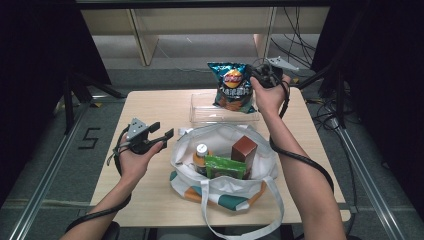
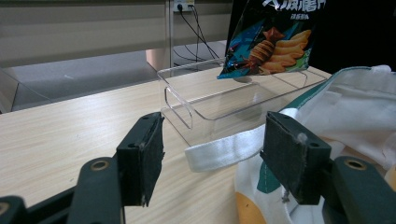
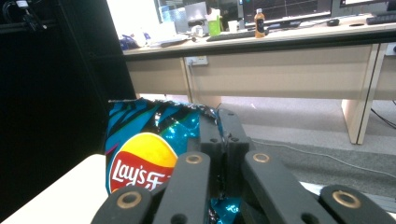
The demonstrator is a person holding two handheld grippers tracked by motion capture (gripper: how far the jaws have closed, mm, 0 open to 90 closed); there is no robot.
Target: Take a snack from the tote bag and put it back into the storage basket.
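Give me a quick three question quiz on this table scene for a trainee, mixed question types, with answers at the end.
1. True or false: the right gripper is shut on the chip bag.
2. Multiple choice: the chip bag hangs over A) the tote, B) the clear tray, C) the floor.
3. Fill in: the left gripper stands ___, holding nothing.

Key: 1 true. 2 B. 3 open.
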